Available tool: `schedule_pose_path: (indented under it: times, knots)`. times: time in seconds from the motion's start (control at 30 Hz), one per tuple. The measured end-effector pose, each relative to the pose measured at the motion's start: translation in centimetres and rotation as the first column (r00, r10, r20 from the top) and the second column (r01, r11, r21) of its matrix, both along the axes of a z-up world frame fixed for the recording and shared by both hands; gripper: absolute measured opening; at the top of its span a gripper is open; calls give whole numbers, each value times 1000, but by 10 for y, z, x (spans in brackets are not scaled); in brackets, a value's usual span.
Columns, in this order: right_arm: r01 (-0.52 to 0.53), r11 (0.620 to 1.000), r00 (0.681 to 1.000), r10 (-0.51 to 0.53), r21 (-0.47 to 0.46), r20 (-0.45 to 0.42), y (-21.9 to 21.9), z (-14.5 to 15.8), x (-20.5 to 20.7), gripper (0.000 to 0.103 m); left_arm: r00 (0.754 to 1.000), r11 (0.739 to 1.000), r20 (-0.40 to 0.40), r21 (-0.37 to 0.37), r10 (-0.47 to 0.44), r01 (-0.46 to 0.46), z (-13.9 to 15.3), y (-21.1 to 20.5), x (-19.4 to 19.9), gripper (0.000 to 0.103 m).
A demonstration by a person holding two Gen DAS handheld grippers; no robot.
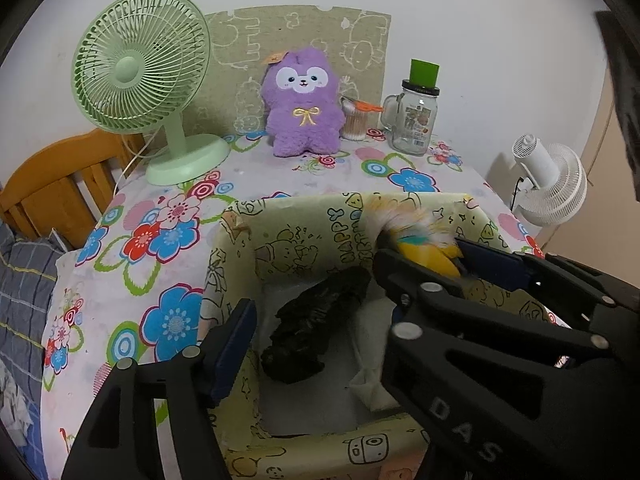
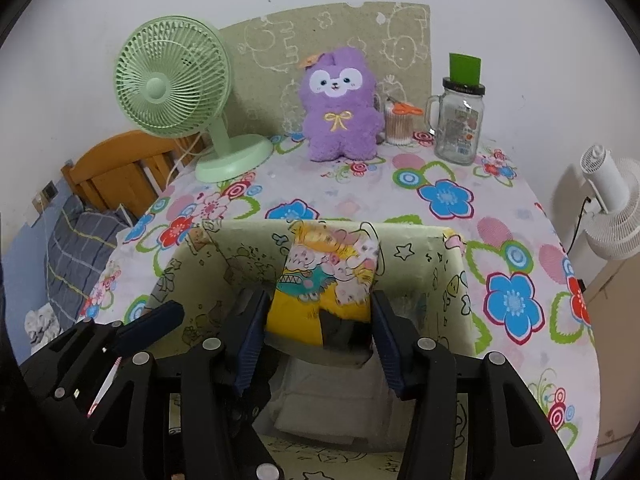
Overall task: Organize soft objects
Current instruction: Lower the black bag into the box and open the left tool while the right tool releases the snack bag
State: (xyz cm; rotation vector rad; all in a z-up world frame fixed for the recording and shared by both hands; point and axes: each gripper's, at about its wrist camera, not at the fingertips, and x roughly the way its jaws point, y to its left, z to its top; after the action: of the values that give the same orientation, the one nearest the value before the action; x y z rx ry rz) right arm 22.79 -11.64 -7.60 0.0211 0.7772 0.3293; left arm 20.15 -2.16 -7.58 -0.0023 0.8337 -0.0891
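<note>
A box covered in pale yellow cartoon paper [image 1: 304, 220] [image 2: 448, 276] stands at the table's near edge. Inside lie a black crumpled soft bundle [image 1: 312, 328] and white folded cloth [image 2: 320, 392]. My right gripper [image 2: 320, 320] is shut on a colourful cartoon-print soft pack [image 2: 332, 272], held over the box; in the left wrist view the pack [image 1: 424, 248] shows between its fingers. My left gripper [image 1: 304, 320] is open over the box, its right finger hidden behind the right gripper. A purple plush toy [image 1: 304, 104] [image 2: 340, 108] sits at the table's back.
On the floral tablecloth [image 1: 168, 216] stand a green desk fan [image 1: 140, 76] [image 2: 176, 88] at back left, a cotton swab jar [image 1: 354, 120] and a glass mug jar [image 1: 412, 120] [image 2: 458, 120] at back right. A wooden bed frame [image 1: 56, 188] is left, a white fan [image 1: 552, 184] right.
</note>
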Motion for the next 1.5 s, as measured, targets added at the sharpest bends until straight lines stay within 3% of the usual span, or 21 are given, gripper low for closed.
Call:
schedule_pose_path:
  times: [0.2, 0.3, 1.5]
  knots:
    - [11, 1000, 1000, -11, -15, -27, 3, -6, 2, 71, 1000, 1000, 6, -8, -4, 4, 0, -1, -1, 77]
    - [14, 1000, 1000, -14, -13, -23, 2, -6, -1, 73, 1000, 1000, 6, -10, -6, 6, 0, -2, -3, 78]
    - [64, 998, 996, -64, -6, 68, -29, 24, -65, 75, 995, 999, 95, -9, -38, 39, 31, -26, -61, 84]
